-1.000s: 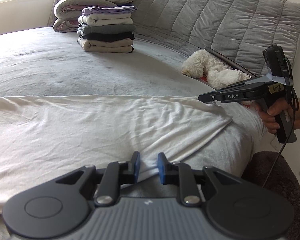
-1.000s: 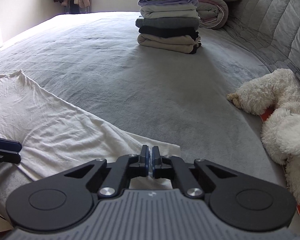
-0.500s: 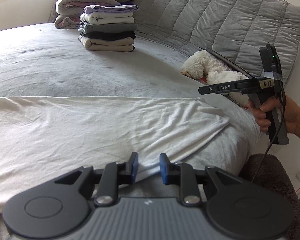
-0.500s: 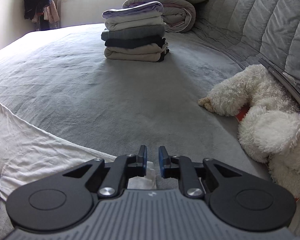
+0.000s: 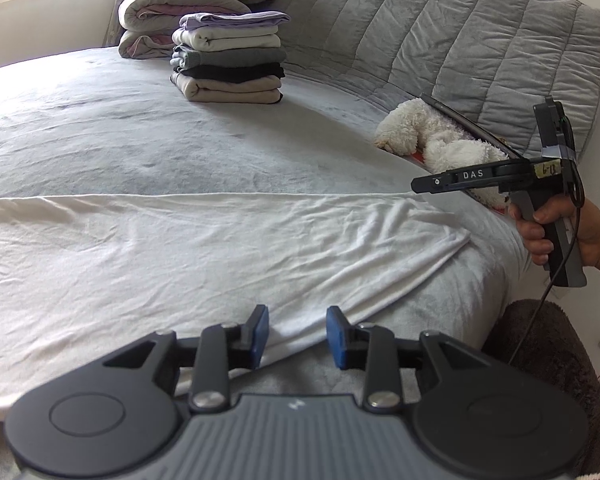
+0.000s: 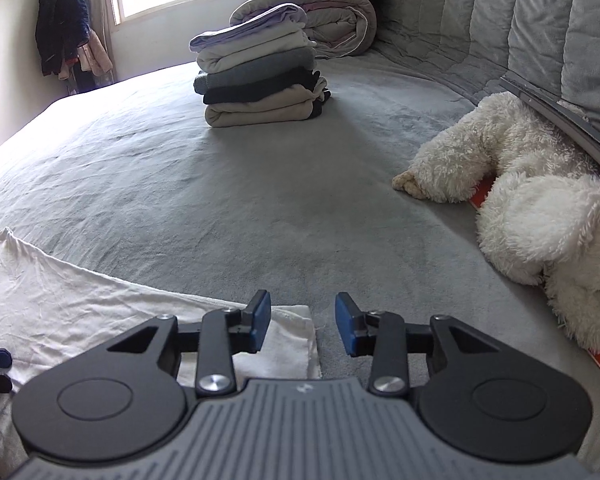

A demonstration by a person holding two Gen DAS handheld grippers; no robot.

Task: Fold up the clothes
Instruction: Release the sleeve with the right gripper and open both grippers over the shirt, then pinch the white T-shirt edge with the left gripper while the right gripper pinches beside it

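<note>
Two hand-held grippers, one white garment point(image 5: 172, 248), one stack of five folded clothes point(image 5: 228, 60). Left gripper point(image 5: 296, 334): jaws opening, pads clear of the garment's near hem lying between them. Right gripper point(image 6: 303, 326): jaws opening, nothing pinched; the garment's folded corner lies beneath its left finger. Garment spread flat on the grey bed point(image 6: 180, 184); stack well beyond; plush toy point(image 6: 520, 216) at right.

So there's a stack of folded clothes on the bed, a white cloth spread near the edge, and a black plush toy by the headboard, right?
Not quite: the plush toy is white, not black, as the right wrist view shows. The stack and white cloth are as you say.
</note>
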